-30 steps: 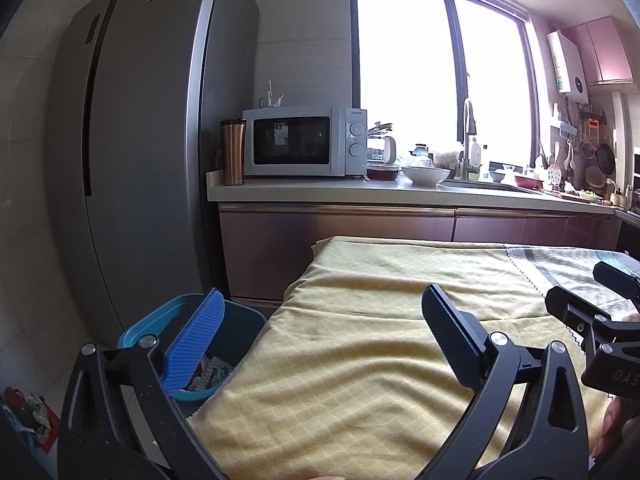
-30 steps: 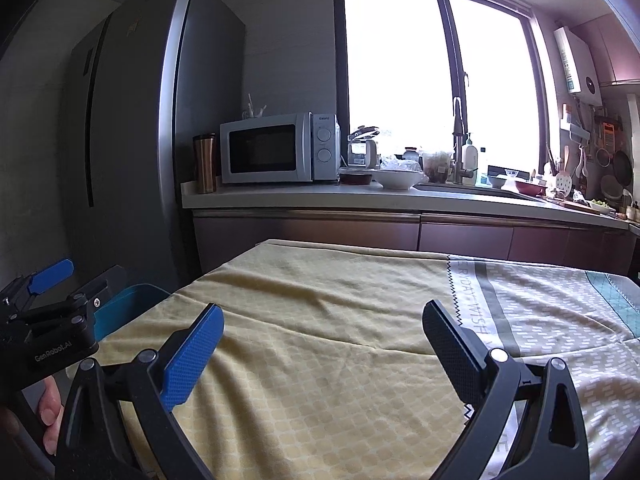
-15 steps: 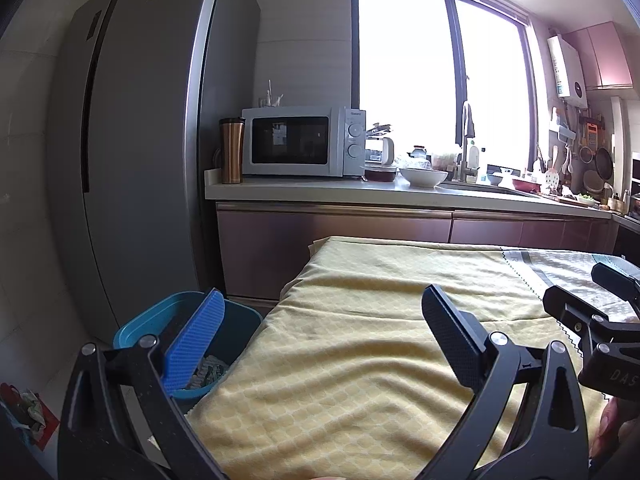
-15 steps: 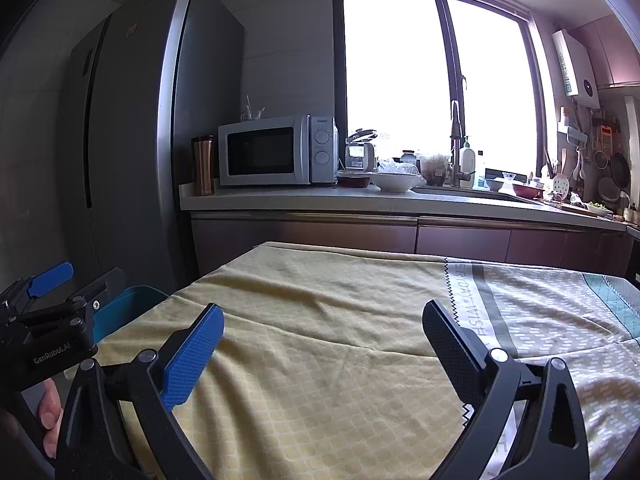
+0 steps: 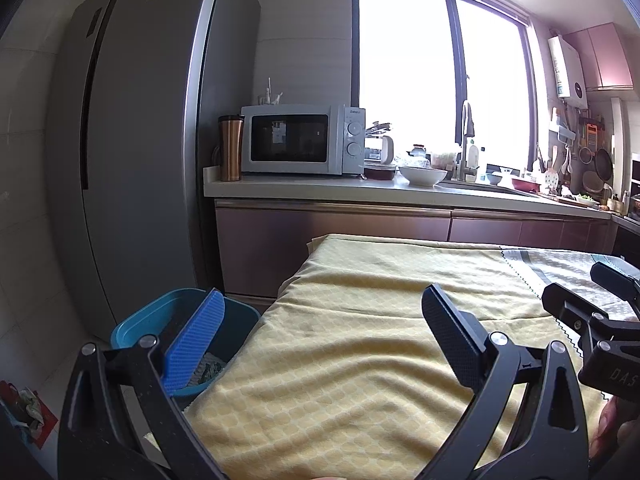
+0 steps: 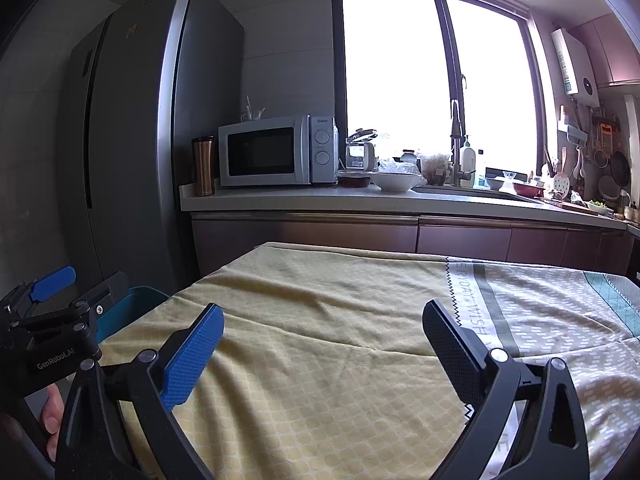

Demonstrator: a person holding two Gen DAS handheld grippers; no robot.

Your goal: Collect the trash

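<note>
Left wrist view: left claw spread wide, nothing between its 2 fingers, held above the yellow cloth covering the bench. Blue trash bin at lower left of frame, on the floor just beside the bench's corner, partly hidden behind the blue finger pad; crumpled trash lies inside it. Fridge fills the left. Microwave and copper tumbler at centre, under the window. Right claw enters at the right edge.

Right wrist view: right claw also spread, empty, over the same cloth. Left claw appears at lower left of frame, a hand gripping it. Bin's blue rim shows behind it.
</note>
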